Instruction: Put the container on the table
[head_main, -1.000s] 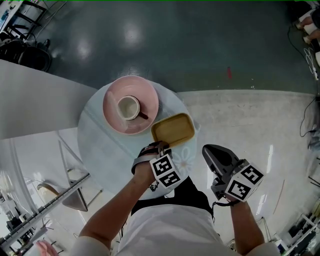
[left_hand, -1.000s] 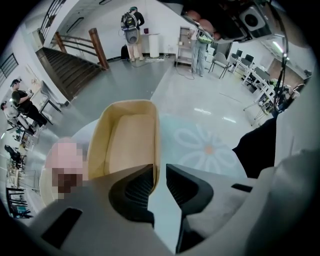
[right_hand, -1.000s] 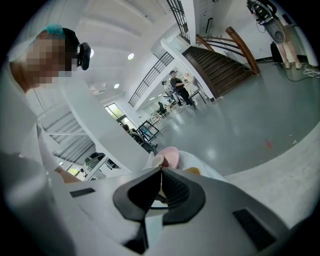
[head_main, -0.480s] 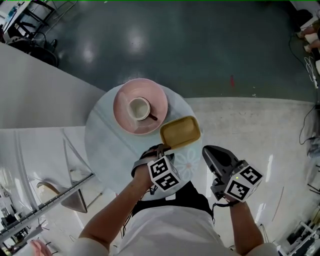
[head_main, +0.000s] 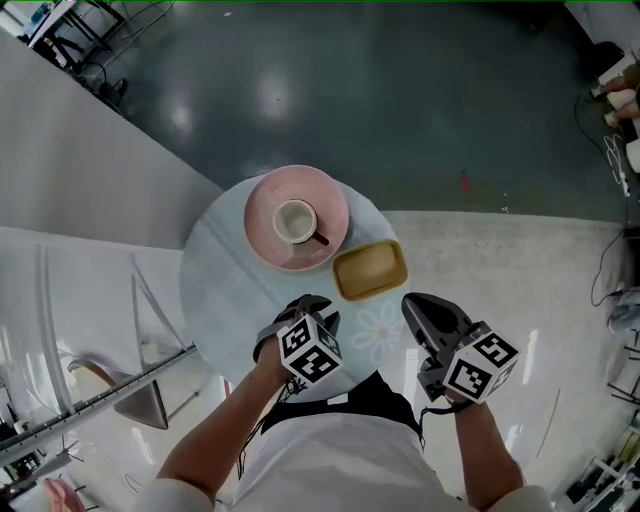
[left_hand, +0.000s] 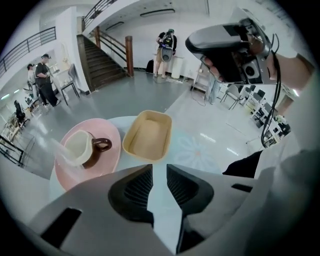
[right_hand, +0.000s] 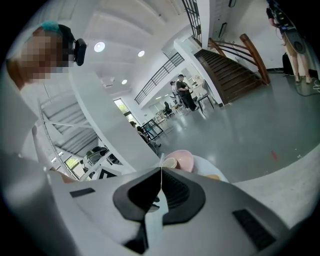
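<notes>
Where left gripper (left_hand: 159, 176) clamped container (head_main: 370, 270) rim a second ago, jaws now slightly apart, empty, drawn back clear. Container flat on table (head_main: 215, 290), just beside plate (head_main: 325, 195) (cup (head_main: 296, 222) on it). Right gripper (right_hand: 160, 175): jaws together, empty.

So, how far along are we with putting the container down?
Looks done: the tan container sits flat on the round table, beside the pink plate. Nothing is in hand: the left gripper is open and clear of it, the right gripper shut and empty. Left: probably only backing away.
</notes>
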